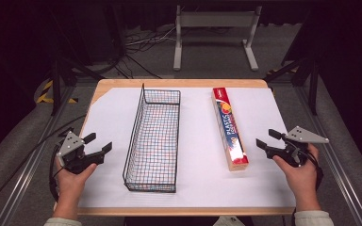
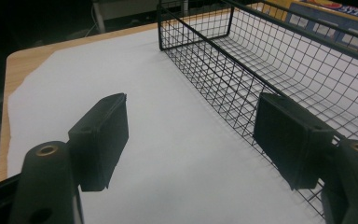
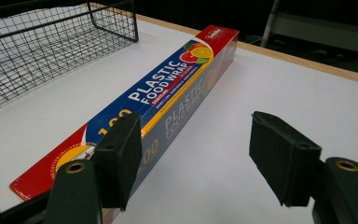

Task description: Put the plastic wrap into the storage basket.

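A long box of plastic food wrap (image 1: 230, 127) lies flat on the white sheet, right of centre, its length running away from me. A black wire basket (image 1: 134, 132) stands empty left of centre. My left gripper (image 1: 99, 142) hovers just left of the basket's near end, open, with bare paper between its jaws (image 2: 191, 140); the basket's wall (image 2: 214, 74) runs past its right jaw. My right gripper (image 1: 267, 138) is held to the right of the box's near end, open and holding nothing (image 3: 196, 154). The box (image 3: 168, 88) lies beside its left jaw.
The white sheet (image 1: 202, 155) covers most of the wooden table (image 1: 179, 83). Beyond the table's far edge stands a grey metal frame (image 1: 214, 21) on the floor, with cables beside it. Rails run along both sides of the table.
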The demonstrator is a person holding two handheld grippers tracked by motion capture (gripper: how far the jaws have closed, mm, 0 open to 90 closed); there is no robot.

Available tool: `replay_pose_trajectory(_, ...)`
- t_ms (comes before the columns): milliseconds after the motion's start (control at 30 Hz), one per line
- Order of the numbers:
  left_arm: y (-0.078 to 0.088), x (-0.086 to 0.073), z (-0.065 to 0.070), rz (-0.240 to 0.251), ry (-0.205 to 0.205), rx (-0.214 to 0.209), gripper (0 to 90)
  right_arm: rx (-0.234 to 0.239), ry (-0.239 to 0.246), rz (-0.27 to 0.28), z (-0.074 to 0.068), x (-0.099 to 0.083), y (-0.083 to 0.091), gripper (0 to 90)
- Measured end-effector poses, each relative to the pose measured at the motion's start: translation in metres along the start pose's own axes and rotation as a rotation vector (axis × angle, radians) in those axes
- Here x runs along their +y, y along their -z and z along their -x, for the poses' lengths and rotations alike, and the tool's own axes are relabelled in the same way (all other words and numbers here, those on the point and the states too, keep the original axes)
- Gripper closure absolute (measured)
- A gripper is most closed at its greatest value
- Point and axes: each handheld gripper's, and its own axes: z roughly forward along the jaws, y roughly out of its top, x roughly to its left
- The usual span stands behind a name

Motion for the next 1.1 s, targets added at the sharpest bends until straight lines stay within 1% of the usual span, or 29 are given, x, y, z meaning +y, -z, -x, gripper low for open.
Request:
replay_pose_trajectory(33,0.001,0.001,0.002,-0.008,-0.019,0.005,26.1,-0.004,-0.009,-0.002,-0.001,0.000,0.000,34.5)
replay_pose_trajectory(67,0.003,0.001,0.002,-0.005,-0.023,0.003,26.0,-0.006,-0.016,-0.007,-0.001,0.000,0.001,34.3)
replay_pose_trajectory(100,0.004,0.001,0.002,-0.001,-0.018,-0.004,26.0,-0.010,-0.017,-0.014,-0.002,0.000,0.001,34.3)
replay_pose_trajectory(167,0.006,0.000,0.000,0.008,0.006,-0.013,26.0,-0.015,-0.019,-0.016,-0.002,0.000,0.001,34.1)
replay_pose_trajectory(233,0.008,0.001,-0.001,0.021,0.017,-0.014,26.0,-0.013,-0.021,-0.025,-0.001,0.000,0.001,36.1)
replay_pose_trajectory(300,0.009,0.001,-0.004,0.046,0.067,-0.044,26.1,-0.014,-0.025,-0.033,-0.002,0.000,0.001,38.6)
replay_pose_trajectory(333,0.009,0.001,-0.004,0.046,0.067,-0.044,26.1,-0.014,-0.025,-0.033,-0.002,0.000,0.001,38.6)
replay_pose_trajectory(367,0.010,0.001,-0.005,0.058,0.094,-0.058,26.1,-0.014,-0.024,-0.040,-0.001,0.000,0.001,40.1)
replay_pose_trajectory(400,0.010,0.001,-0.004,0.058,0.084,-0.051,26.1,-0.011,-0.024,-0.048,-0.001,0.001,0.001,42.3)
replay_pose_trajectory(467,0.011,0.002,-0.001,0.045,0.057,-0.034,26.1,-0.007,-0.031,-0.059,-0.001,0.002,0.001,43.1)
replay_pose_trajectory(533,0.011,0.002,-0.001,0.043,0.054,-0.032,26.1,-0.004,-0.035,-0.063,-0.002,0.003,0.000,43.0)
replay_pose_trajectory(633,0.012,0.002,-0.002,0.037,0.057,-0.025,26.3,-0.017,-0.047,-0.070,-0.003,0.008,-0.001,42.4)
replay_pose_trajectory(733,0.012,0.003,0.000,0.012,0.037,-0.003,26.3,-0.008,-0.056,-0.067,-0.002,0.012,-0.003,40.9)
replay_pose_trajectory(833,0.011,0.004,0.001,0.008,0.024,-0.004,26.3,0.005,-0.058,-0.079,-0.003,0.018,-0.007,39.6)
replay_pose_trajectory(867,0.011,0.004,0.002,0.007,0.022,-0.006,26.3,0.007,-0.065,-0.081,-0.004,0.022,-0.009,39.2)
replay_pose_trajectory(967,0.013,0.005,0.003,0.006,0.010,-0.009,26.3,0.023,-0.064,-0.106,-0.006,0.033,-0.015,37.3)
replay_pose_trajectory(1033,0.013,0.005,0.002,0.006,0.014,-0.009,26.2,0.027,-0.067,-0.124,-0.006,0.039,-0.018,36.4)
replay_pose_trajectory(1067,0.012,0.004,0.001,0.006,0.017,-0.010,26.1,0.028,-0.076,-0.139,-0.005,0.042,-0.020,35.9)
replay_pose_trajectory(1100,0.012,0.004,0.001,0.006,0.017,-0.010,26.0,0.028,-0.076,-0.139,-0.005,0.042,-0.020,35.9)
